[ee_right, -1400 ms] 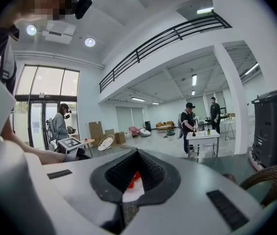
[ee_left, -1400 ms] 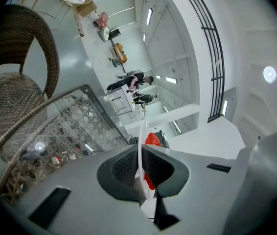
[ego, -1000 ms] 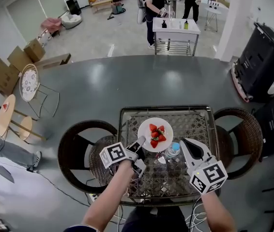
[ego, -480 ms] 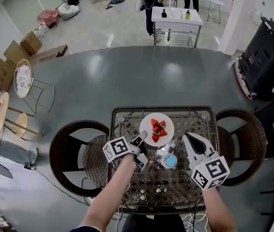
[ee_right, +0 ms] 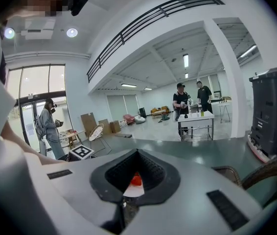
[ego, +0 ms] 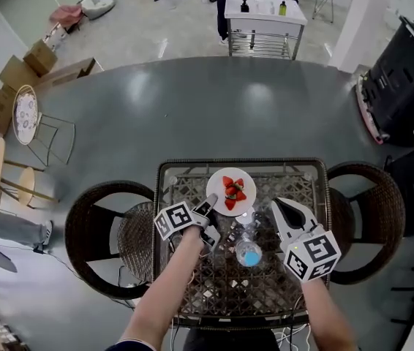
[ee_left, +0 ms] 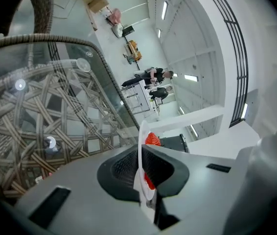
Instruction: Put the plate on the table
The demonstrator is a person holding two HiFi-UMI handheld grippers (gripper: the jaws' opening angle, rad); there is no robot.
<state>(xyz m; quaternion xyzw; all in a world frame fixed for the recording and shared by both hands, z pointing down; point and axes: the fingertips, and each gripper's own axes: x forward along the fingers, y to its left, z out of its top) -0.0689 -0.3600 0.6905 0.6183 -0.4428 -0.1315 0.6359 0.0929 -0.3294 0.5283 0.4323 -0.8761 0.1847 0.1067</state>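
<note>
So the setup is a small glass-topped wicker table (ego: 295, 185) sitting on a big dark grey oval floor patch (ego: 214, 115) in a bright open hall. There's a round dark wicker chair on the left (ego: 108, 232) and another on the right (ego: 368, 210).

The white round plate (ego: 216, 185) with cut red strawberries (ego: 232, 191) is over the far half of the glass. I honestly can't tell if it's resting on it. The left gripper (ego: 211, 202) is clamped on the plate's near-left rim. The right gripper (ego: 280, 209) has its jaws closed together with nothing in them, just right of the plate. A clear plastic bottle with a blue cap (ego: 249, 253) sits between the two grippers, close to the plate's near edge.

Further off there's a white cart (ego: 265, 17), cardboard boxes (ego: 17, 72) and a big black machine (ego: 404, 79).

The left gripper view shows the plate edge-on in the pads. Only the right gripper view shows a person in grey (ee_right: 48, 126) standing by the windows.
</note>
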